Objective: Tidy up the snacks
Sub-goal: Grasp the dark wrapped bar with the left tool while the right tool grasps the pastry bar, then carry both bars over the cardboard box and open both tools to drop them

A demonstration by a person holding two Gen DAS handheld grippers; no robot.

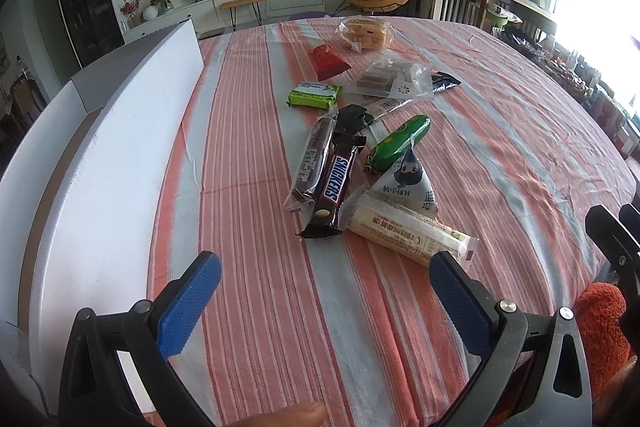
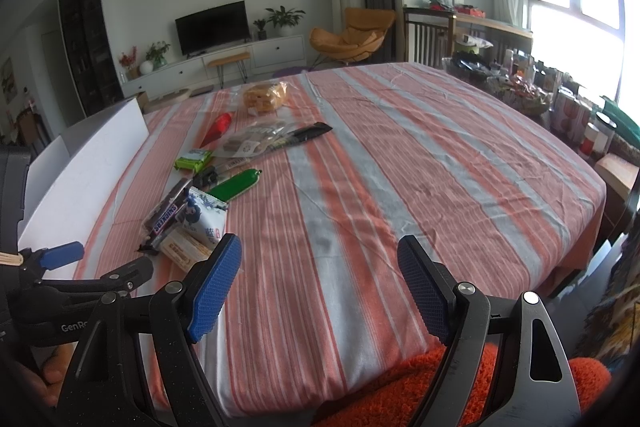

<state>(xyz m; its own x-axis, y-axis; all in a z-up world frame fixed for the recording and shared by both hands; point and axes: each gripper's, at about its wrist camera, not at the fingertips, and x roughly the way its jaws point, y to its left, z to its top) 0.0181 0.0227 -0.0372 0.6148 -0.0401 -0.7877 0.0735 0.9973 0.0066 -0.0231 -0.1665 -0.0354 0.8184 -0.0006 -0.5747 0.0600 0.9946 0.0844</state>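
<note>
Several wrapped snacks lie in a loose pile on the striped tablecloth: a Snickers bar [image 1: 331, 187] [image 2: 166, 219], a dark biscuit roll [image 1: 314, 157], a pale cracker pack [image 1: 412, 229] [image 2: 185, 251], a white triangular pack [image 1: 410, 183] [image 2: 203, 217], a green sausage pack [image 1: 400, 143] [image 2: 236, 183], a green packet [image 1: 314, 95] [image 2: 194, 159], a red pouch [image 1: 328, 63] and a bread bag [image 1: 366, 33] [image 2: 266, 97]. My left gripper [image 1: 324, 275] [image 2: 64, 255] is open and empty just short of the pile. My right gripper [image 2: 320, 259] is open and empty over bare cloth.
A white open box [image 1: 120, 155] [image 2: 92, 179] stands along the table's left side. The table [image 2: 440, 167] has its edge at the right, with cluttered shelves [image 2: 560, 107] beyond. An orange fuzzy sleeve [image 2: 400, 387] is below the right gripper.
</note>
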